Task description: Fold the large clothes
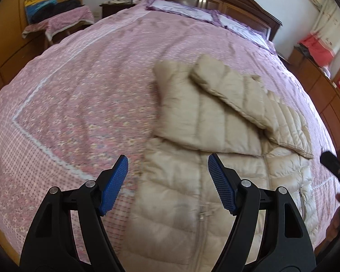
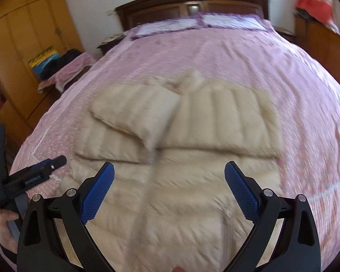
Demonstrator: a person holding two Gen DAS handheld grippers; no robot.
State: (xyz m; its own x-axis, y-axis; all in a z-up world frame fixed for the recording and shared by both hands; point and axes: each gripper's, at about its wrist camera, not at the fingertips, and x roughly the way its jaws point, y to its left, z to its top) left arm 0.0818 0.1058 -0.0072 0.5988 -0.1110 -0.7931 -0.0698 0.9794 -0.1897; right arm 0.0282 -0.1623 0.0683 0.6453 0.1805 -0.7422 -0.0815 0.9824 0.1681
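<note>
A beige quilted down jacket point(image 1: 192, 192) lies flat, zipper up, on the pink bedspread point(image 1: 79, 90). Both sleeves point(image 1: 226, 90) are folded across its upper part. My left gripper point(image 1: 167, 161) is open and empty, held above the jacket's left edge near the zipper. In the right wrist view the jacket point(image 2: 181, 192) fills the middle, with the sleeves point(image 2: 136, 113) crossed over the chest. My right gripper point(image 2: 168, 170) is open and empty above the jacket's lower body. The left gripper point(image 2: 34, 174) shows at the left edge, and the right gripper's dark tip point(image 1: 333, 165) shows at the left view's right edge.
The bed has a dark wooden headboard point(image 2: 192, 2) and two purple-edged pillows point(image 2: 192, 23). A yellow wardrobe point(image 2: 22, 34) and a cloth-covered stool point(image 2: 63, 72) with bags stand to the left. A wooden cabinet point(image 1: 324, 95) runs along the right side.
</note>
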